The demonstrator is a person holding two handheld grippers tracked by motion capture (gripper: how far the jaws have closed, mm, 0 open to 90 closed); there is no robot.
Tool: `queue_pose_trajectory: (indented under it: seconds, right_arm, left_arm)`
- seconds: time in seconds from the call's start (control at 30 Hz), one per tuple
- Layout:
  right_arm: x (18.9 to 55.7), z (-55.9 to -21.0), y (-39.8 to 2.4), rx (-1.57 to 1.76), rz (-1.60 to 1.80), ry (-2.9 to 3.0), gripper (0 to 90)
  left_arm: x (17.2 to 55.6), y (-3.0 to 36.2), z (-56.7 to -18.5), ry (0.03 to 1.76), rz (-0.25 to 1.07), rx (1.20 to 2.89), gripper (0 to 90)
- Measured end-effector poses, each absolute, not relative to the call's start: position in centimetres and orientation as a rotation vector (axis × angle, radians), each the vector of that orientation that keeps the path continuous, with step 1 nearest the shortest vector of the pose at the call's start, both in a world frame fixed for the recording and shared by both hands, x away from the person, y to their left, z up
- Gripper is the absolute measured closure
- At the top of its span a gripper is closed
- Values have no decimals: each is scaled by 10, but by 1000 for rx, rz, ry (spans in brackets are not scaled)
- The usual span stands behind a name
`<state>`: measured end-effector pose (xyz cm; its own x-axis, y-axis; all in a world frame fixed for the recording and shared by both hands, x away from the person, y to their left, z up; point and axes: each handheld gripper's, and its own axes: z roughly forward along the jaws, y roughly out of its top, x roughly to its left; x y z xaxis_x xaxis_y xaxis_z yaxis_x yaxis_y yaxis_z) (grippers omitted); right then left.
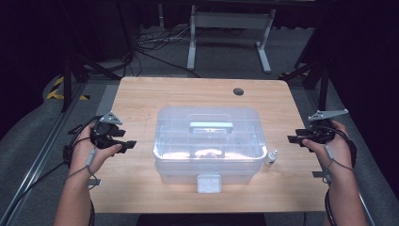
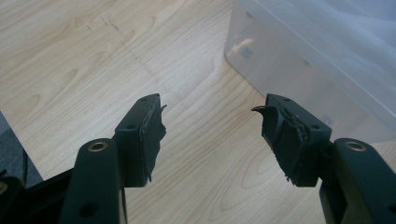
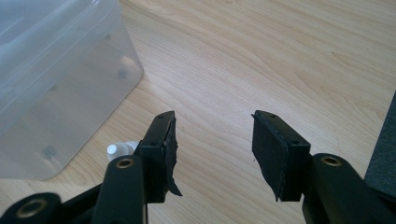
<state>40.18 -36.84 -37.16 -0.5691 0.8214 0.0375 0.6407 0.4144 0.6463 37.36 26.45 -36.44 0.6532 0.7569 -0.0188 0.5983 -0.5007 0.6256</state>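
Left gripper [image 1: 126,145] held over light wooden table [image 1: 141,101], jaws spread wide, nothing between them. Right gripper [image 1: 294,140] likewise released, jaws apart and empty. Clear plastic lidded storage box with pale handle [image 1: 209,141] sits between both grippers, apart from each. Small white dropper bottle [image 1: 271,157] stands just beside box, near right gripper, on its box-facing side.

This is looking like a lab or recording studio: a wooden surface [image 1: 141,99] is standing on grey carpet amid dark curtains, loose floor cables [image 1: 155,40], metal stands and hazard tape [image 1: 59,89].
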Motion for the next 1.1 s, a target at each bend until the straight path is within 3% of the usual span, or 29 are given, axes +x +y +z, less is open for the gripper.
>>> queue_pose_trajectory:
  seconds: [0.2, 0.4, 0.53, 0.63, 1.1]
  right_arm:
    - [402, -372, -367, 1247, 908, 2390, 515]
    - [401, -370, -367, 1235, 911, 2387, 522]
    - [400, -370, -368, 1219, 923, 2392, 531]
    - [399, -370, -368, 1219, 949, 2390, 549]
    - [395, -366, -367, 1214, 1004, 2405, 577]
  left_arm:
    - [373, 268, -366, 1013, 365, 2221, 453]
    - [373, 266, -366, 1031, 342, 2206, 448]
    - [373, 266, -365, 1002, 410, 2193, 412]
    - [372, 264, -364, 1048, 356, 2177, 433]
    - [369, 260, -357, 1033, 393, 2217, 427]
